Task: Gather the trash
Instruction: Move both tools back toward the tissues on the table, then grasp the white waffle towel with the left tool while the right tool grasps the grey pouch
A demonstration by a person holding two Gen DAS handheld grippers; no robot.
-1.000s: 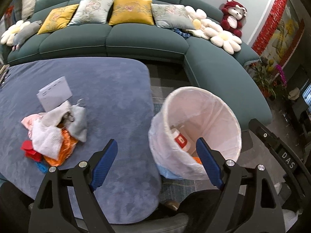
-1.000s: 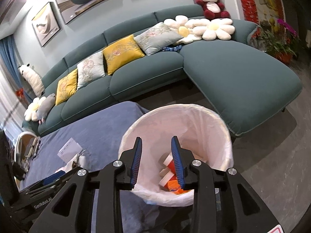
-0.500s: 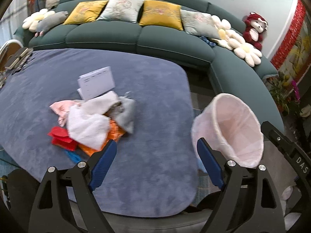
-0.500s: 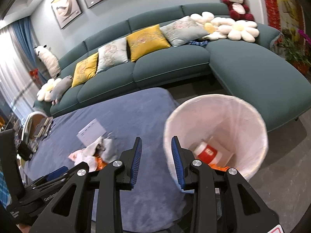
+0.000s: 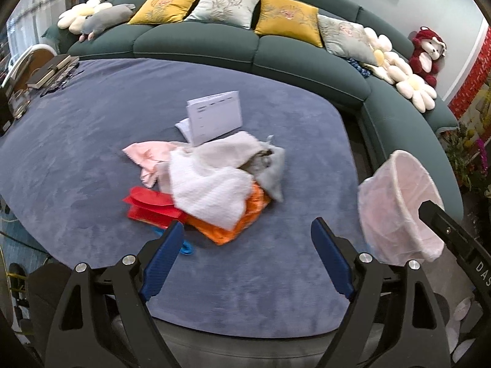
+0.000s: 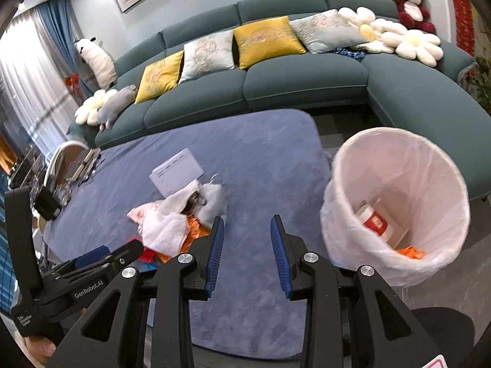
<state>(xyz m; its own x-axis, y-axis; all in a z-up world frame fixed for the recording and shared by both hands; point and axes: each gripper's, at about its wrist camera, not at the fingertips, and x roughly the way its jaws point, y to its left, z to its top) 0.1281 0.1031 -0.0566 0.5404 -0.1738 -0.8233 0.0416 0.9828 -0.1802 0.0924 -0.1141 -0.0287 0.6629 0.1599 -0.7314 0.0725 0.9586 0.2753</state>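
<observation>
A heap of trash lies mid-table on the blue cloth: white tissue (image 5: pixel 211 184), pink cloth (image 5: pixel 147 156), red packet (image 5: pixel 150 205), orange wrapper (image 5: pixel 242 224), grey rag (image 5: pixel 270 168) and a white paper (image 5: pixel 214 116). My left gripper (image 5: pixel 247 227) hangs open just short of the heap's near edge, holding nothing. To the right, the white-lined bin (image 5: pixel 399 202) stands beside the table. From the right wrist, the bin (image 6: pixel 337 165) holds a red-and-white cup (image 6: pixel 373 222) and orange scraps (image 6: pixel 409 250). My right gripper (image 6: pixel 247 220) is narrowly open and empty, between the heap (image 6: pixel 165 230) and the bin.
A green corner sofa (image 6: pixel 300 79) with yellow and grey cushions, flower pillows and a red plush toy (image 5: pixel 426 55) curves behind the table. Books and small items (image 5: pixel 52 70) sit at the table's far left. Potted plants (image 5: pixel 469 153) stand at the right.
Both grippers have swung left from over the bin toward the trash heap. The bin has slid to the right of both views. Neither gripper's jaw gap has visibly changed.
</observation>
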